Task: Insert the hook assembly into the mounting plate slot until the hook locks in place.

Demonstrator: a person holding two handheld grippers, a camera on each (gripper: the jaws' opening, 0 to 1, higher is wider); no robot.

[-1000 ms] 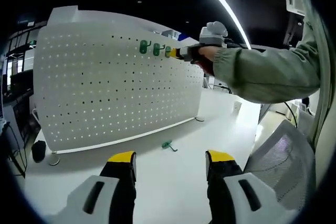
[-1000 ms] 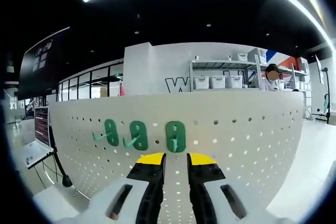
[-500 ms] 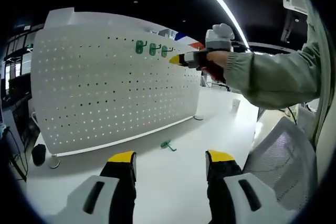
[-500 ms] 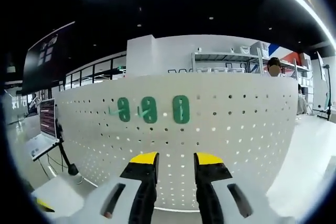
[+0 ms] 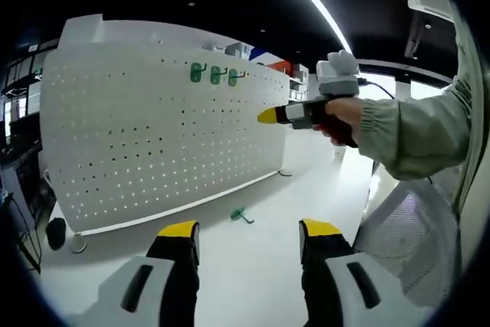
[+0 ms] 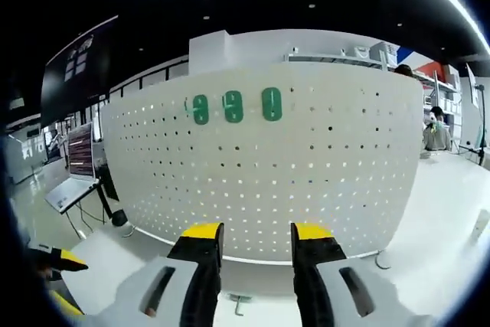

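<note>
My own jaws hide most of the loose hook [image 6: 239,305] on the table in the right gripper view. The pegboard's [image 5: 153,135] near left foot [image 5: 76,243] is blurred.

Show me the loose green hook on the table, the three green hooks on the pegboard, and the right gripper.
loose green hook [image 5: 241,215], left gripper view, its middle.
three green hooks [image 6: 233,106], right gripper view, middle hook's plate.
right gripper [image 5: 267,116], left gripper view, yellow tips.
</note>
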